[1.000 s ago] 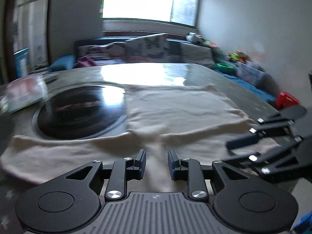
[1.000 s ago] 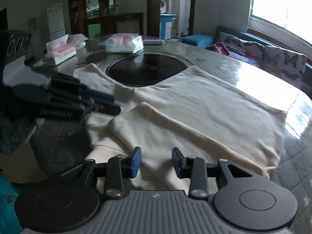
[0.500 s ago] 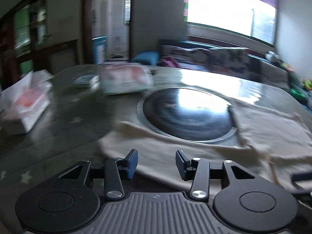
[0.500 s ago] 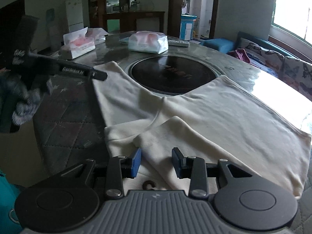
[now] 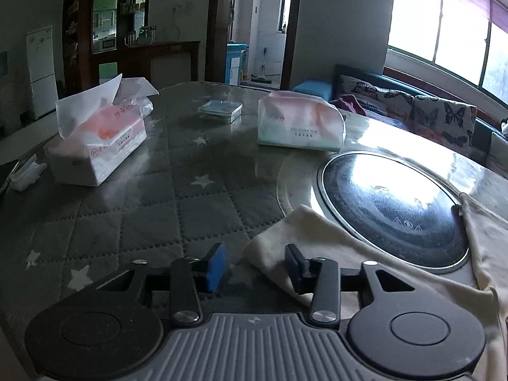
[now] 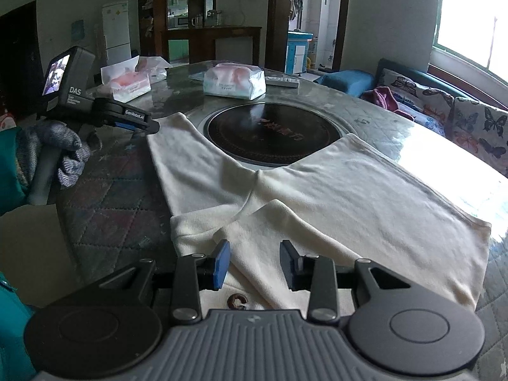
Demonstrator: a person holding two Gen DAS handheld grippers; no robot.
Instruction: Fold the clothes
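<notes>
Hovering with both jaws apart, the left gripper (image 5: pixel 255 263) could pinch only one layer of the sleeve (image 5: pixel 304 238) — the right gripper (image 6: pixel 254 262) likewise idle.

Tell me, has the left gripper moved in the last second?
Yes. The left gripper has swung left: the black disc, earlier left of its view, now lies right, and its open fingers reach the sleeve end.

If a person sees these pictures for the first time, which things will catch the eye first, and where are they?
The cream garment spread across the table, one sleeve reaching toward the left gripper and the other folded over its body, draws the eye first. Next is the round black hotplate at the table's centre, partly under the cloth. Behind it lie two pink tissue packs.
</notes>
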